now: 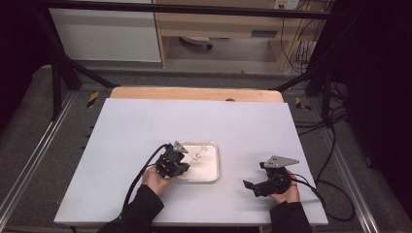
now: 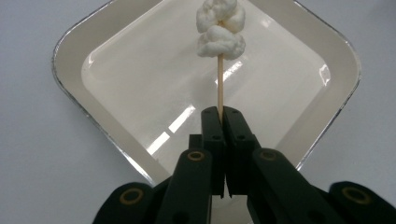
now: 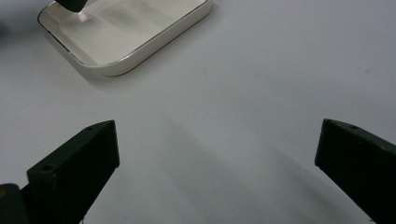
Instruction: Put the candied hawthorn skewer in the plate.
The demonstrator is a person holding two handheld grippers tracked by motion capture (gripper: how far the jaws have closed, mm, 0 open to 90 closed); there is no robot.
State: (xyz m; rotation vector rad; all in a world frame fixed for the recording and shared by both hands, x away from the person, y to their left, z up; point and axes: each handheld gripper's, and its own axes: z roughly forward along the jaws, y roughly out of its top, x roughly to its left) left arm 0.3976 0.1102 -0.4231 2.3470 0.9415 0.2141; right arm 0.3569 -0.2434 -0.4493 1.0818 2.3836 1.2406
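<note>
Pinching a thin wooden skewer (image 2: 220, 86) near its bare lower end, with the left hand-held gripper (image 2: 223, 112) closed tight on the stick and the jaws meeting almost flush around it. Carrying white puffy pieces, marshmallows by the look (image 2: 220, 27), bunched at the far end of the stick, out over the tray (image 2: 70, 88). Judged very light, yet top-heavy: weight sits away from the grip, so likely to pivot or droop between the pads if held loosely. Stick itself judged stiff but slender, liable to snap under a sideways knock or a crushing squeeze. White pieces judged soft and easily dented, perhaps tacky; best left untouched. Best hold judged to be the bare wood, as now, close below the load if more control is wanted.

Sitting on the pale surface (image 1: 126, 131), a shallow cream tray with rounded corners and a thin metallic rim, seen from above (image 1: 216, 165) just ahead of the left hand (image 1: 156, 178). Glossy inside, with nothing lying on its floor as far as can be seen; skewer poised above it, contact with the tray impossible to tell.

Resting well apart to the right, the right hand-held gripper (image 3: 217, 154) with jaws spread wide over bare surface, gripping nothing, tray corner (image 3: 116, 67) off ahead of it.
</note>
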